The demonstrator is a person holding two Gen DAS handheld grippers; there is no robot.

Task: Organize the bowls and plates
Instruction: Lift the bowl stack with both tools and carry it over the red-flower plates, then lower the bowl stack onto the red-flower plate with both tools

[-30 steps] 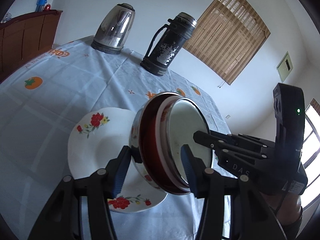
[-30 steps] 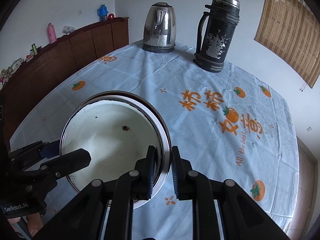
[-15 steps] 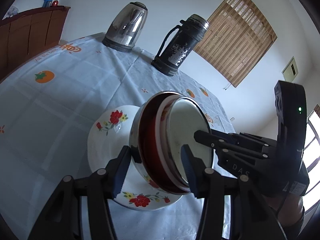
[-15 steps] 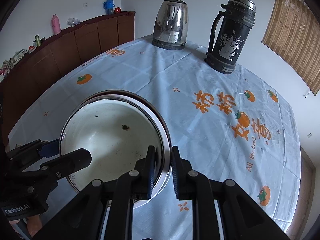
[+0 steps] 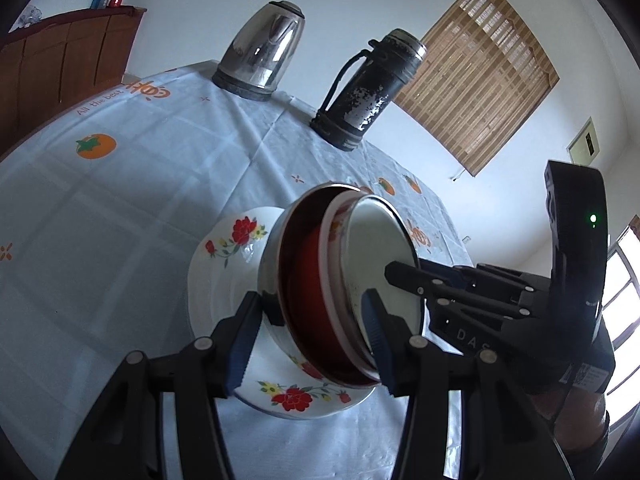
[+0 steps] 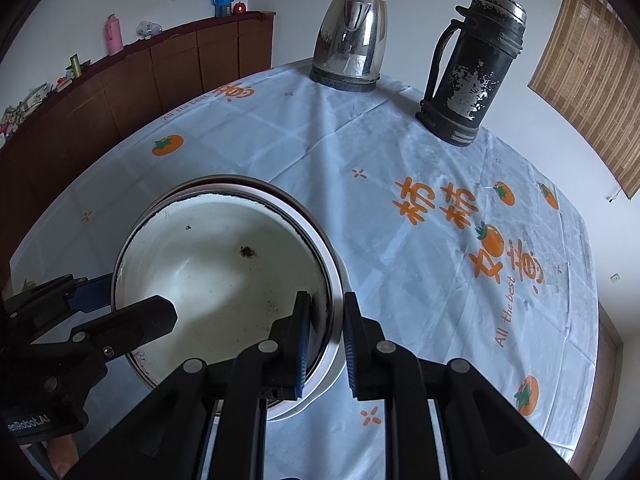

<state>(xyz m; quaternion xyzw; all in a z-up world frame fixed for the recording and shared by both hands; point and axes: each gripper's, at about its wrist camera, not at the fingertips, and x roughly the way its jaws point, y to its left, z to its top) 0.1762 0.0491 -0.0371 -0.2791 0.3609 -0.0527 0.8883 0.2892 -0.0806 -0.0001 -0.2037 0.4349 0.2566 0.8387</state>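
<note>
The nested bowls (image 5: 340,280) are carried toward one o'clock across the tablecloth (image 6: 400,240), closer to the kettle (image 6: 352,40) and flask (image 6: 472,68).

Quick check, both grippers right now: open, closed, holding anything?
Left gripper: closed on the nested bowls, clamping across the stack's rims.
Right gripper: closed on the stack's rim from the opposite side.

Round table (image 6: 400,152) before me, pale blue cloth with orange fruit prints. Far edge: steel kettle (image 6: 350,40), black flask (image 6: 474,68) right. Near left: floral plate (image 5: 224,264).
</note>
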